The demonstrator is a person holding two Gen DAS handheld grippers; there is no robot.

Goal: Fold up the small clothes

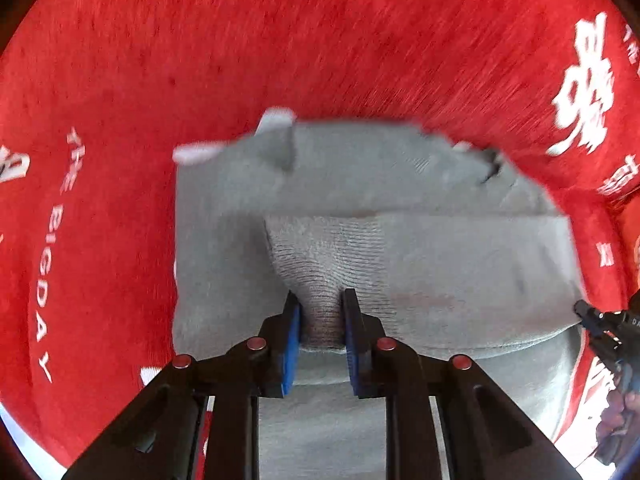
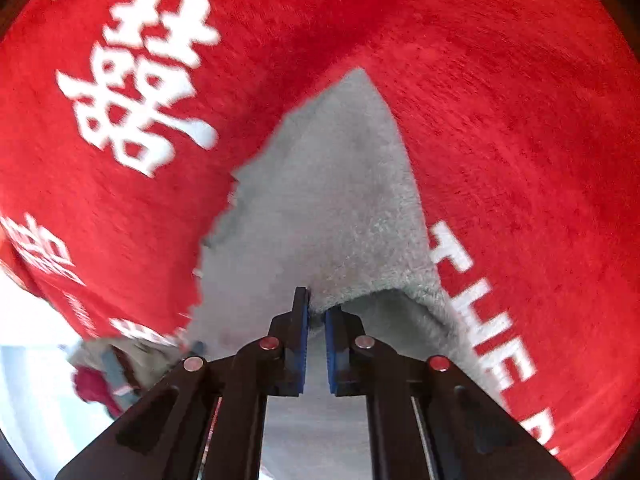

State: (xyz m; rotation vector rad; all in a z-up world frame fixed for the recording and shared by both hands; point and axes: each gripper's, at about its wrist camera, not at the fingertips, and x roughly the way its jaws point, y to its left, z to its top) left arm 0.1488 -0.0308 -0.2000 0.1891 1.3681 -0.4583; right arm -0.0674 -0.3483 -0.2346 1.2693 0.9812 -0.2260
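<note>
Grip secured: left tool [image 1: 322, 300] and right tool [image 2: 316, 304] both clamped on the grey knitted garment [image 1: 400, 240]; next, lift its edge over evenly.

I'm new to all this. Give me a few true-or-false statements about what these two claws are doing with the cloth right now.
1. The left claw pinches a bunched bit of the grey garment. True.
2. The garment lies on a blue cloth. False: the red cloth under it bears white lettering.
3. The right claw stands wide open, clear of the garment. False: it is shut on the garment's edge.
4. The garment already shows a folded-over layer. True.
5. A claw holds a hanger. False: none is visible.
</note>
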